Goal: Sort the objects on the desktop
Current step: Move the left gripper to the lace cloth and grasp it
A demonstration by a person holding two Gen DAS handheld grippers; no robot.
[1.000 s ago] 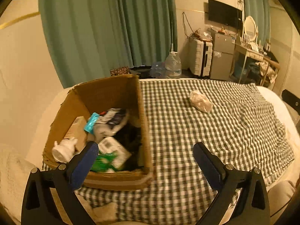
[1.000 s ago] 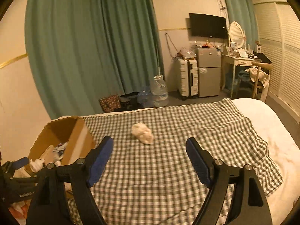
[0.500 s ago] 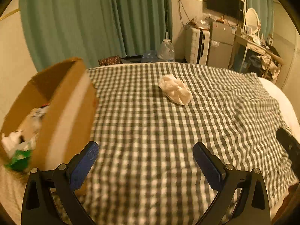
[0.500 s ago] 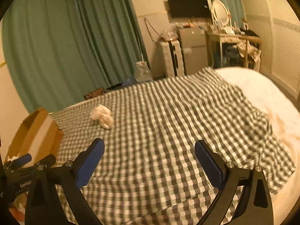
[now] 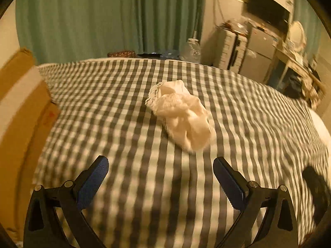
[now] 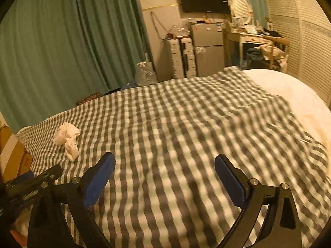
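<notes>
A crumpled cream cloth (image 5: 182,115) lies on the grey-and-white checked cover (image 5: 124,124). My left gripper (image 5: 161,175) is open and empty, just short of the cloth and facing it. The cloth also shows far left in the right wrist view (image 6: 68,138). My right gripper (image 6: 164,173) is open and empty above the middle of the cover, well to the right of the cloth. A brown cardboard box (image 5: 18,111) stands at the left edge; its inside is hidden.
The box corner shows at the left of the right wrist view (image 6: 12,155), with the left gripper's body beside it. Green curtains (image 6: 62,41), a suitcase (image 6: 182,57), a small fridge (image 6: 206,47) and a desk (image 6: 254,39) stand beyond the bed.
My left gripper has swung from over the box to the right and forward, close to the cloth. My right gripper has turned right, so the cloth now sits far left in its view.
</notes>
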